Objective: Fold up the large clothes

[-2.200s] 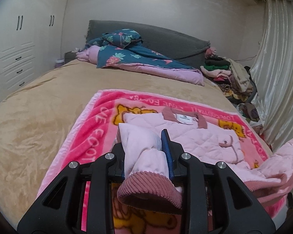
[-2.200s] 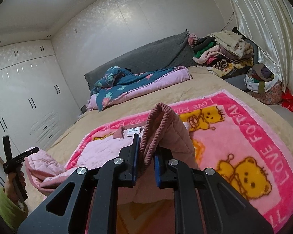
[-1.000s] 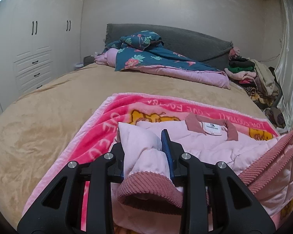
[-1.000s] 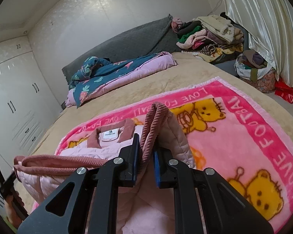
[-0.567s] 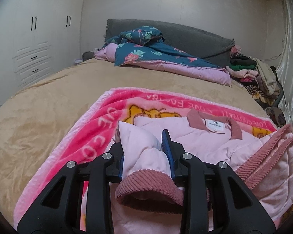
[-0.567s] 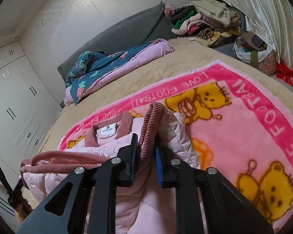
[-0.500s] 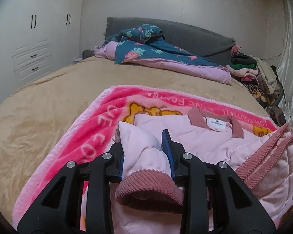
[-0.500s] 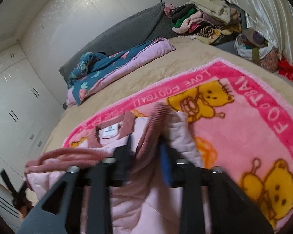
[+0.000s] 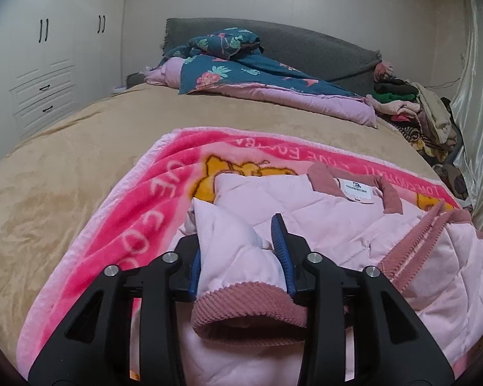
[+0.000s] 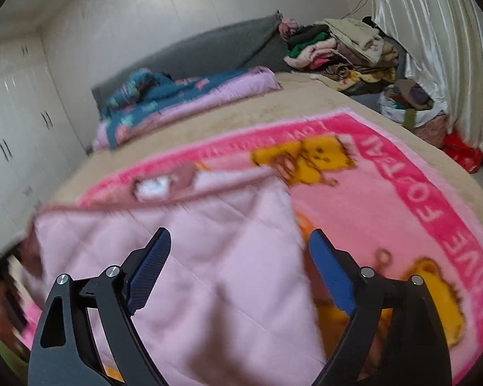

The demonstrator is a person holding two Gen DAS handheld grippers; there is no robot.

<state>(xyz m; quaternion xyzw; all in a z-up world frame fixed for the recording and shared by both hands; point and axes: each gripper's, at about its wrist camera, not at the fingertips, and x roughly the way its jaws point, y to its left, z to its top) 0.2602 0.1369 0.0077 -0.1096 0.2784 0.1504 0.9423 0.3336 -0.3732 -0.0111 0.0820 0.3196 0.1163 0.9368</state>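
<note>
Clearly: left gripper (image 9: 240,251) clamping pink jacket (image 9: 338,225) cuff, right gripper (image 10: 240,257) wide, blanket (image 10: 402,173) lettering "LOVE".

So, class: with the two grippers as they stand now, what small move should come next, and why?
Probably open the left gripper and let go of the cuff. The right gripper has its jaws spread wide, and the pink jacket lies folded on the pink blanket, so only that cuff remains held.
</note>
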